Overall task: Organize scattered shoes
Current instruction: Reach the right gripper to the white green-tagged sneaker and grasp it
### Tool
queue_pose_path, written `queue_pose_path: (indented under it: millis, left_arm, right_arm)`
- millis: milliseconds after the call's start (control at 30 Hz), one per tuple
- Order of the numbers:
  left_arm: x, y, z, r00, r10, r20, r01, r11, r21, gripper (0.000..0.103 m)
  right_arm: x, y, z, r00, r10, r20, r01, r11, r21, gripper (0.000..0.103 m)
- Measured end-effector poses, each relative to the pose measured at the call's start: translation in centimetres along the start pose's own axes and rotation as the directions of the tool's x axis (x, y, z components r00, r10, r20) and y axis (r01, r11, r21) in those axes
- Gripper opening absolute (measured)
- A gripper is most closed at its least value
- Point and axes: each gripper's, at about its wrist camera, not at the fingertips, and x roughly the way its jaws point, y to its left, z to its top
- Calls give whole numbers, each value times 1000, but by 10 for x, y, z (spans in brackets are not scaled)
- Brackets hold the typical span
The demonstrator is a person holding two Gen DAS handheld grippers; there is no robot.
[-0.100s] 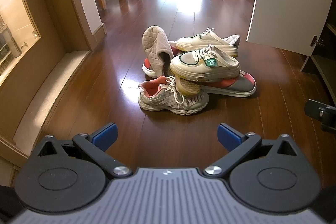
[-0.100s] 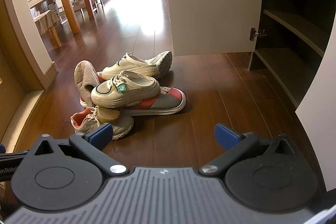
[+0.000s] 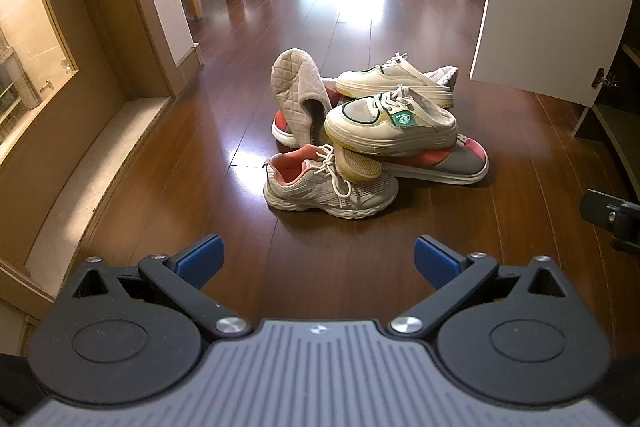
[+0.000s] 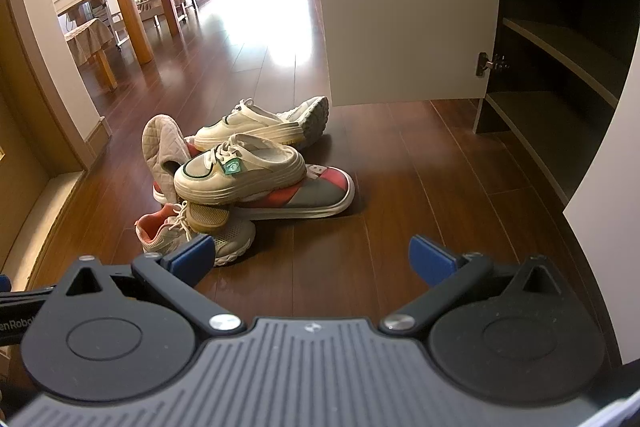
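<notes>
A: left gripper [image 3: 318,259] pose?
B: Tilted down at the wood floor [image 3: 200,147], jaws spread wide, nothing between them. Well short of the shoe pile [image 3: 372,135].
A: pile layout, left to right?
B: Quilted slipper [image 3: 296,95] propped upright, grey-pink sneaker [image 3: 328,187] in front, cream mule [image 3: 392,123] stacked on a red-grey shoe [image 3: 452,163], second cream mule [image 3: 396,81] behind.
A: right gripper [image 4: 310,257]?
B: Also spread, empty, angled at the floor. Its left pad overlaps the sneaker in view; contact unclear. Open shoe cabinet [image 4: 560,67] to its right.
</notes>
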Motion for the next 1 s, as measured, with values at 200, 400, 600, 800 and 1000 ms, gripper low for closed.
queue_pose_path:
  millis: [200,400,600,800,1000]
  left_arm:
    - [0,-2,0,1000,3,5,-3,1000,1,102]
    - [-3,8,-1,1000,-8,16,8,1000,-6,102]
    - [-7,14,0,1000,5,30,-5,1000,-9,102]
    - [-8,16,0,999,11,39,-10,1000,-5,102]
    - [-12,20,0,998,20,59,-20,1000,-3,102]
  right_arm:
    - [0,0,1,1000,2,1,-2,1000,1,103]
    - [-3,3,1,1000,-11,1,11,1000,6,102]
    - [-7,12,1,1000,4,17,-4,1000,-19,102]
    - [-8,13,0,1000,-3,18,3,1000,-25,102]
    - [-11,17,1,1000,-1,24,2,1000,-30,102]
